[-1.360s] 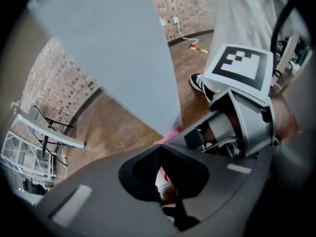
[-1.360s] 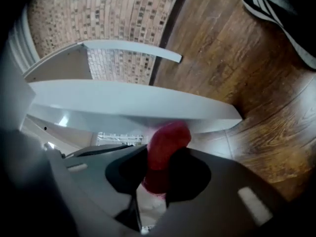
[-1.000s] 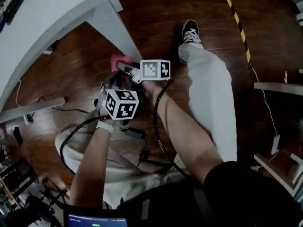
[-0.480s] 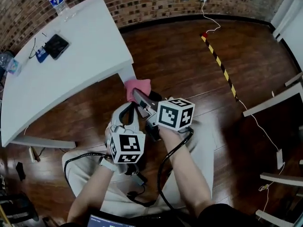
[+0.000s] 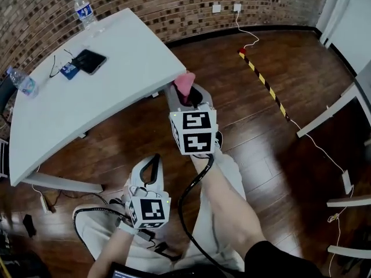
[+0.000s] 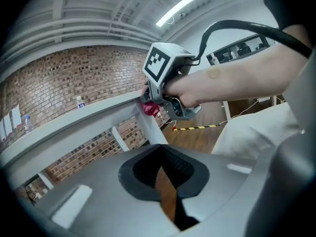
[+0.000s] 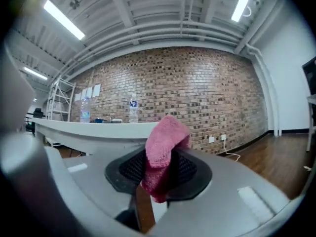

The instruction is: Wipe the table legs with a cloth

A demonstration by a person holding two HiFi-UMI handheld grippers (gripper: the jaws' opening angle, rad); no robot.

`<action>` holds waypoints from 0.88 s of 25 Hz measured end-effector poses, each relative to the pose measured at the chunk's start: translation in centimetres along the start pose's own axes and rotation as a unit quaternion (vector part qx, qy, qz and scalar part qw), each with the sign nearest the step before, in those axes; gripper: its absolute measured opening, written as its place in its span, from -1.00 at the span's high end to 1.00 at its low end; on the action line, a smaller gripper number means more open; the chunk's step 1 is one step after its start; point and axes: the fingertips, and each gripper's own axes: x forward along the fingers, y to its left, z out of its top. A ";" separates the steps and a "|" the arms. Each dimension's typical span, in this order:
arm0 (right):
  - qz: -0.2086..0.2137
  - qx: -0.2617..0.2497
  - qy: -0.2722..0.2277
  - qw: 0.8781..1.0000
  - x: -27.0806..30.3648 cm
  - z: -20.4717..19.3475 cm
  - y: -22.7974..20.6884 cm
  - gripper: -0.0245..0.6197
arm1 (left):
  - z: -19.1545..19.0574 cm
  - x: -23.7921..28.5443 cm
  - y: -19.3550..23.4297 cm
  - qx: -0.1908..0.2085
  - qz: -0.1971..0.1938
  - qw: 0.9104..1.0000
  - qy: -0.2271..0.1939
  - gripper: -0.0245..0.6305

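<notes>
The right arm stretches to 12 o'clock. The right gripper (image 5: 188, 95) pinches the pink cloth (image 5: 184, 81) at the edge of the table (image 5: 116, 68). The left gripper (image 5: 152, 158) sits at 7 o'clock, jaws together. There is open floor (image 5: 278, 143) at 3 o'clock.

The right gripper (image 5: 188, 96) holds a pink cloth (image 5: 184, 82) at the near corner of the white table (image 5: 87, 112). The left gripper (image 5: 154, 160) sits low over the person's lap, well apart, jaws together. A water bottle (image 5: 85, 10) and dark phone (image 5: 88, 61) rest on the tabletop
</notes>
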 end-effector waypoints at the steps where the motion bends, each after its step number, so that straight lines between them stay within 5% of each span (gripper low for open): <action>1: -0.020 -0.001 -0.002 1.000 0.0 -0.1 0.6 0.61 | -1.1 -1.4 0.8 0.002 0.002 1.000 0.001 0.92; 7: -0.039 -0.049 -0.010 0.998 0.1 -0.4 9.8 0.61 | -9.5 -11.1 7.7 -0.022 0.040 0.998 0.033 0.92; 22: 0.108 -0.122 0.006 0.987 -1.4 -2.8 55.2 0.60 | -23.9 -37.7 26.8 -0.086 0.161 0.983 0.018 0.92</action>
